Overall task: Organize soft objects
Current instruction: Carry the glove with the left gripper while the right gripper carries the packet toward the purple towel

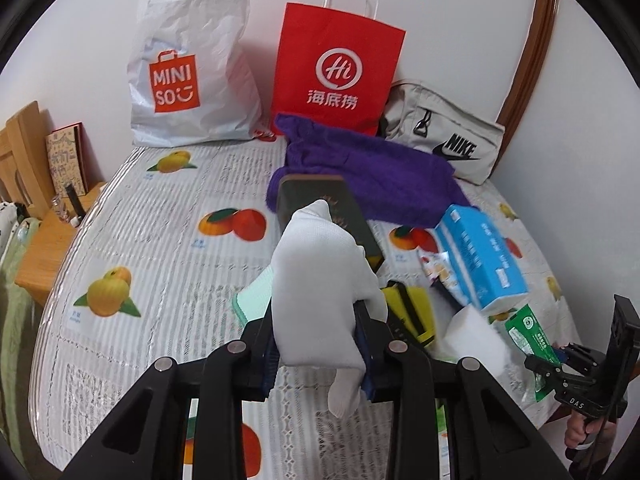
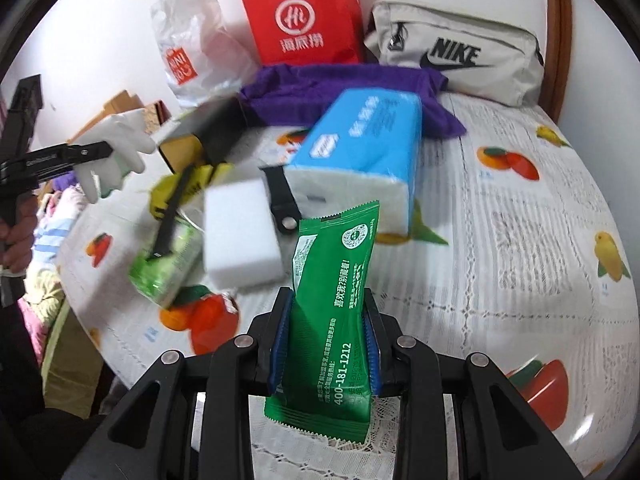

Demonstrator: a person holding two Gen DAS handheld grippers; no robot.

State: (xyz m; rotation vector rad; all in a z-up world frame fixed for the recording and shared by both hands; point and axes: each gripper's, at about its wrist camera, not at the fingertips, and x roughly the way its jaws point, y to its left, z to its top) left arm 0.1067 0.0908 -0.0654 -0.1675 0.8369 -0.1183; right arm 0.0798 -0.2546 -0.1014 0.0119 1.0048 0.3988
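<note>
My left gripper (image 1: 318, 344) is shut on a white glove (image 1: 320, 280) and holds it above the table; the glove also shows in the right wrist view (image 2: 120, 144). My right gripper (image 2: 328, 344) is shut on a green packet (image 2: 332, 308), held upright above the table; the packet shows at the right of the left wrist view (image 1: 532, 336). On the table lie a purple cloth (image 1: 360, 164), a blue tissue pack (image 2: 360, 140), a white sponge block (image 2: 242, 236) and a green wipes pack (image 2: 168, 264).
A white Miniso bag (image 1: 188, 68), a red paper bag (image 1: 340, 68) and a grey Nike pouch (image 1: 444, 140) stand at the back against the wall. A dark box (image 1: 332, 216) and a yellow-black item (image 1: 408, 312) lie mid-table. A wooden stand (image 1: 44, 168) is left of the table.
</note>
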